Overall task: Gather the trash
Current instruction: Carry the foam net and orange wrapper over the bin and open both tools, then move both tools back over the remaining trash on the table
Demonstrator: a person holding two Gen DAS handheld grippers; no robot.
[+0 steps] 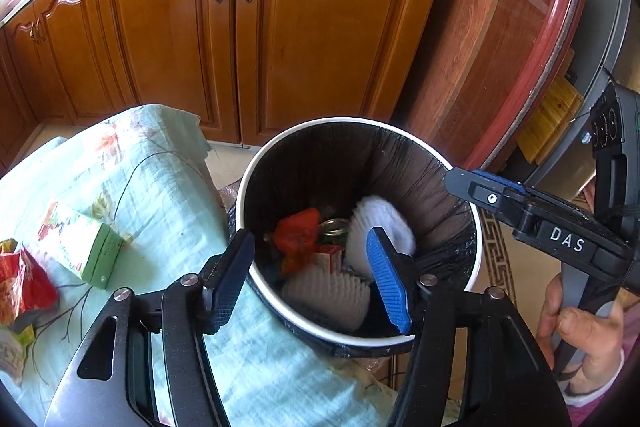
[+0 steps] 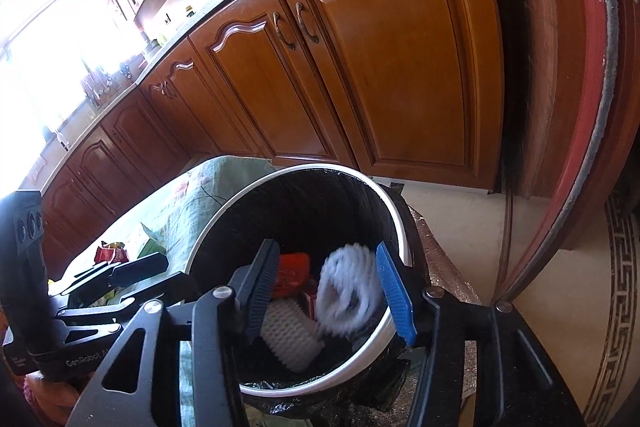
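Your table (image 1: 120, 167) under its green cloth lies left of both claws, a green packet (image 1: 86, 247) on it. The bin (image 1: 476, 263) sits below them. A blurred white foam net (image 2: 348, 291) is inside, past your parted, empty right claw (image 2: 332, 291); left claw (image 1: 308, 275) likewise empty

Inside the trash bin (image 1: 256, 163), the white foam piece (image 1: 384, 227) shows as a motion-blurred smear, its outline unreadable in both views, and the glass jar (image 1: 334, 227) beside it is mostly buried under the red wrapper (image 1: 298, 235). The bin's near rim is covered by the left gripper (image 1: 310, 275) in the left wrist view. Left of the bin, the red snack packet (image 1: 24, 283) on the cloth runs off the picture's edge, print illegible.
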